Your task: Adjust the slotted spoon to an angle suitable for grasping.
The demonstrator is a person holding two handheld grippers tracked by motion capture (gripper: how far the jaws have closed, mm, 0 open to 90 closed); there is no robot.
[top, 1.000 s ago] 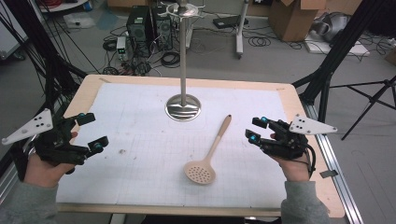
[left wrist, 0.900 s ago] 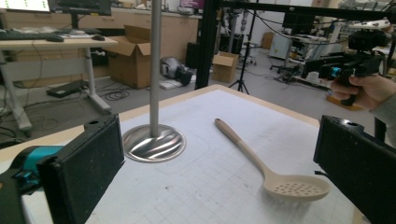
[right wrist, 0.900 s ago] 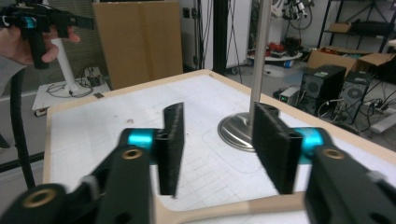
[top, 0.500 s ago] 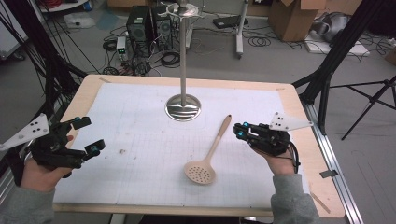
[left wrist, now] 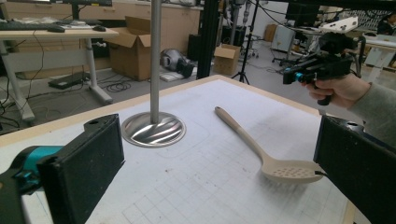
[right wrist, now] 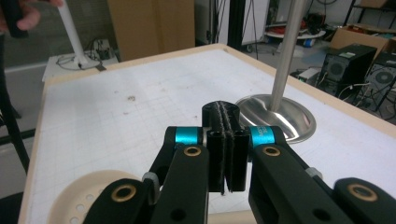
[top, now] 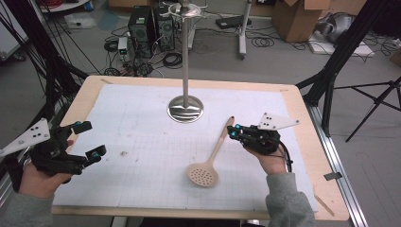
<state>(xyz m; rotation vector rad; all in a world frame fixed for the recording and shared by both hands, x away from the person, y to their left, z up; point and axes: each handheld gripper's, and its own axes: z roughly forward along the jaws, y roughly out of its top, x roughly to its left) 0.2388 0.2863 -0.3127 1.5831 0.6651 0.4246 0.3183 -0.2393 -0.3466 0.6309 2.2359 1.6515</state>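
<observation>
Firstly, the high view. We list one slotted spoon (top: 208, 163), beige, lying flat on the gridded mat (top: 142, 132) of the table (top: 302, 101), perforated bowl toward us, handle running away and up toward the steel stand (top: 185, 106). The handle tip lies near the stand's round base, apart from it. The right gripper (top: 235, 133) hovers just beside the upper handle, at its right; from this angle we cannot tell whether it touches. Its jaws are pressed together with nothing between them. The left gripper (top: 87, 140) sits well apart at the table's left edge, jaws spread wide, empty.

Next, the left gripper view. Two black pads frame the scene far apart. The spoon (left wrist: 261, 149) lies between and beyond them, its bowl close to the jaw at the right of the view. The stand's base (left wrist: 152, 128) sits further back, and the other gripper (left wrist: 299, 74) is held above the far side of the table.

Lastly, the right gripper view. The right gripper's (right wrist: 226, 154) jaws meet flat, pad against pad. The spoon bowl (right wrist: 84, 196) shows at lower left, under the gripper's body; the stand (right wrist: 275, 112) rises ahead and to the right.

Handling, as we judge it: light, stiff, probably plastic or silicone, smooth, not fragile. The slim handle at mid-length suits a pinch best; the broad, shallow bowl would slip. Lying flat, the handle offers little clearance beneath, so the jaws must first part and then straddle it from above.
</observation>
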